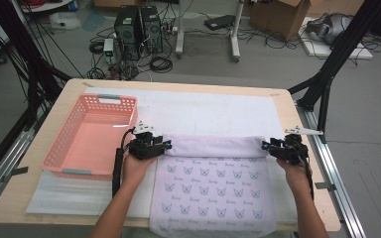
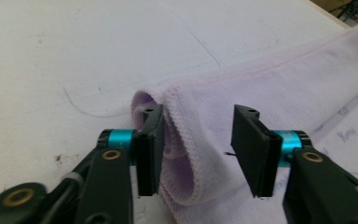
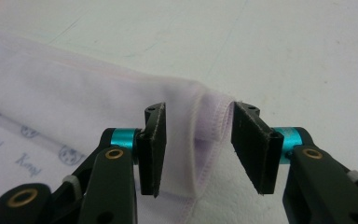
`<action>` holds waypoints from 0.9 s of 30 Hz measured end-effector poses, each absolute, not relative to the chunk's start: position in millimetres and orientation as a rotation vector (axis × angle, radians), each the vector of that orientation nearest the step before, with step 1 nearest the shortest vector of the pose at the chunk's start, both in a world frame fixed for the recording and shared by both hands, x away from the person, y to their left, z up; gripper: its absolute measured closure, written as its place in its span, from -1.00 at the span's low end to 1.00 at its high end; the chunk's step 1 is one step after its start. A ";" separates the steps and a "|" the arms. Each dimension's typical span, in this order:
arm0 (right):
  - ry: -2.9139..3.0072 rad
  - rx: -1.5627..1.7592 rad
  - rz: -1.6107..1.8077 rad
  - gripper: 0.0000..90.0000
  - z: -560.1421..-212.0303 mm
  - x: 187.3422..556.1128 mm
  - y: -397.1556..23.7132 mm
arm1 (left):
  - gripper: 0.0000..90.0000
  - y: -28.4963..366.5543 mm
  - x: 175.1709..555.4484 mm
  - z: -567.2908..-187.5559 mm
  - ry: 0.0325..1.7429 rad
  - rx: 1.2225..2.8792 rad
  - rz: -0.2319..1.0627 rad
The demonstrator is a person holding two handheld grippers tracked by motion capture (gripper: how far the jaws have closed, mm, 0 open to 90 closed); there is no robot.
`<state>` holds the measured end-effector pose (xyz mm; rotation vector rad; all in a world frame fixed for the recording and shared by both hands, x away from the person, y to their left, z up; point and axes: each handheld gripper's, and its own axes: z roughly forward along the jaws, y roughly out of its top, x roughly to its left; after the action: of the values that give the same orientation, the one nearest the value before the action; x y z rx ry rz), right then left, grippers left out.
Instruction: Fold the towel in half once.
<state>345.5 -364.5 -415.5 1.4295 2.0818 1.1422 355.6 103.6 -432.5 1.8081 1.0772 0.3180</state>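
- While the lilac towel (image 1: 213,173) lies on the desk (image 1: 283,101), its far edge is folded over.
- Left gripper (image 1: 164,145): parted, astride the fold's left end, not clamping.
- Right gripper (image 1: 268,147): parted likewise at the right end.

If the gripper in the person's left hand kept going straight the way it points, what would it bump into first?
Probably the folded edge of the lilac towel: it already lies between the left gripper's open jaws.

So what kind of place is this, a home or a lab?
Most likely a lab or workshop: computer towers and loose cables on the floor, cardboard boxes, and a black frame around the wooden table.
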 end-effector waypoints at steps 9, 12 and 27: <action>2.162 1.384 1.095 0.92 -429.3 339.9 -359.9 | 0.90 93.8 346.5 -440.9 1.131 1.859 0.341; 2.160 1.379 1.112 0.93 -429.1 332.5 -363.5 | 0.91 96.4 338.8 -438.4 1.106 1.847 0.342; 2.185 1.210 1.233 0.93 -425.4 254.0 -373.5 | 0.93 122.8 270.0 -444.9 0.974 1.795 0.322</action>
<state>254.0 -373.5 -425.4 1.2101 2.1851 1.2328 270.0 122.8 -444.9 1.7955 0.9739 0.3221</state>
